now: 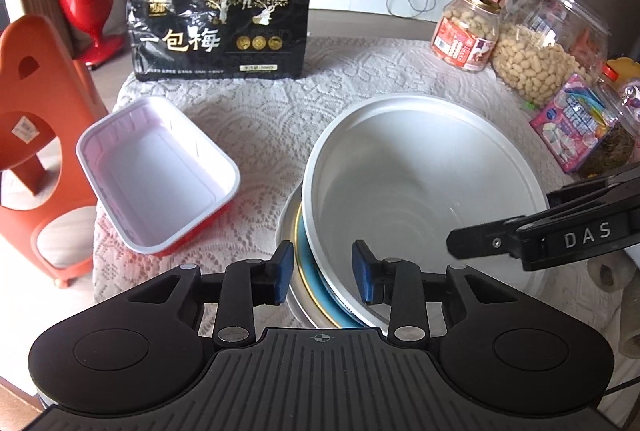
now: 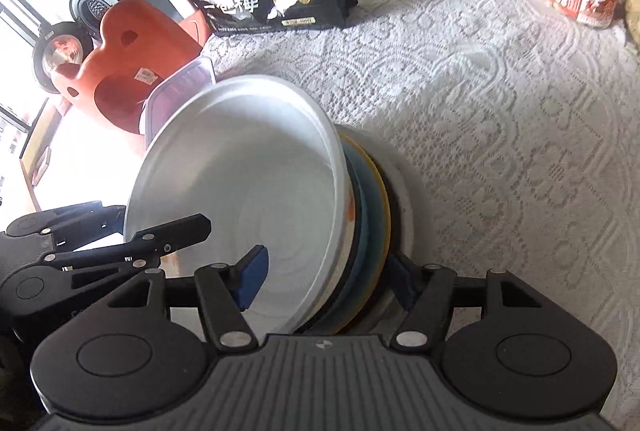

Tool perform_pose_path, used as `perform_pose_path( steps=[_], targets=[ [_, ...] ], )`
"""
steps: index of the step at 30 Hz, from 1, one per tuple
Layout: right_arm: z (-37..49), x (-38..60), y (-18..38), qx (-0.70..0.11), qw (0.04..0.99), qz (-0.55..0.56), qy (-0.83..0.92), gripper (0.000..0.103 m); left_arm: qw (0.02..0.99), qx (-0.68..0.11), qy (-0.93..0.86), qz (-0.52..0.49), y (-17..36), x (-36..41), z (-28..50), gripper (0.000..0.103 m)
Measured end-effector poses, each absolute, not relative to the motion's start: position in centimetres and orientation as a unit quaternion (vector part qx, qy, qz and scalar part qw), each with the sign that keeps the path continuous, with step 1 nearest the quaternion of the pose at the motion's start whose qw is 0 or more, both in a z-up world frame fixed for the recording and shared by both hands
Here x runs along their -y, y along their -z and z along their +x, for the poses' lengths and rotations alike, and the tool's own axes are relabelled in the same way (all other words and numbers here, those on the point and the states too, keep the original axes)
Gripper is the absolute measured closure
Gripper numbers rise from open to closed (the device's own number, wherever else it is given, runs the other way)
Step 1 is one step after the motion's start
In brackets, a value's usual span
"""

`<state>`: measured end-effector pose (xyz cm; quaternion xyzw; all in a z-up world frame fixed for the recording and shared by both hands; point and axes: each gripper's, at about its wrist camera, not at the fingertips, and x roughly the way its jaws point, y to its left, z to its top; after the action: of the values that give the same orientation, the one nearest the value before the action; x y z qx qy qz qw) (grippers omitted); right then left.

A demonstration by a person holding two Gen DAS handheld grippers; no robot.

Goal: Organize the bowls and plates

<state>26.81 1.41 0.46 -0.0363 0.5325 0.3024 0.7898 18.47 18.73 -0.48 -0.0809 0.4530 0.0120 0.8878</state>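
left wrist | white bowl (image 1: 416,191) rim between both grippers' open jaws

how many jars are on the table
3 show: a gold-lidded peanut jar at the far right, a big clear lidded jar beside it, and a partly cut-off jar at the right edge. More may sit out of frame.

We straddle the stacked plates (image 2: 376,191) and white bowl (image 2: 240,167) with our right gripper (image 2: 328,275), jaws apart, on lace tablecloth (image 2: 500,131).
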Motion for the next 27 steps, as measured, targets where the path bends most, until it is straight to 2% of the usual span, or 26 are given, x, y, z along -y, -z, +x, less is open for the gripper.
perform_pose_path(
  steps=[5, 12, 15, 19, 21, 25, 27],
  targets=[
    [24.4, -1.5, -4.4, -0.429, 0.841, -0.098, -0.313, 0.038, 0.889, -0.451, -0.011, -0.079, 0.4, -18.6, 18.4, 0.067],
    [24.4, -3.3, -5.2, -0.403, 0.854, -0.131, -0.302, 0.038, 0.882, -0.449, -0.005, -0.147, -0.3, -20.9, 17.8, 0.068],
    [25.4, -5.1, -6.1, -0.384, 0.862, -0.129, -0.305, 0.038, 0.892, -0.404, -0.029, -0.2, -2.2, -23.8, 16.5, 0.069],
    [28.1, -8.6, -7.1, -0.415, 0.839, -0.099, -0.339, 0.036, 0.902, -0.335, -0.101, -0.254, -4.0, -28.2, 14.5, 0.071],
    [29.6, -11.0, -6.9, -0.446, 0.815, -0.092, -0.357, 0.034, 0.895, -0.326, -0.134, -0.272, -4.0, -30.4, 14.7, 0.071],
    [31.7, -16.6, -5.1, -0.486, 0.802, -0.096, -0.335, 0.034, 0.854, -0.421, -0.206, -0.227, -0.8, -33.8, 19.7, 0.071],
    [32.5, -19.4, -3.9, -0.5, 0.796, -0.103, -0.325, 0.034, 0.836, -0.436, -0.217, -0.253, 1.6, -35.8, 21.3, 0.071]
  ],
)
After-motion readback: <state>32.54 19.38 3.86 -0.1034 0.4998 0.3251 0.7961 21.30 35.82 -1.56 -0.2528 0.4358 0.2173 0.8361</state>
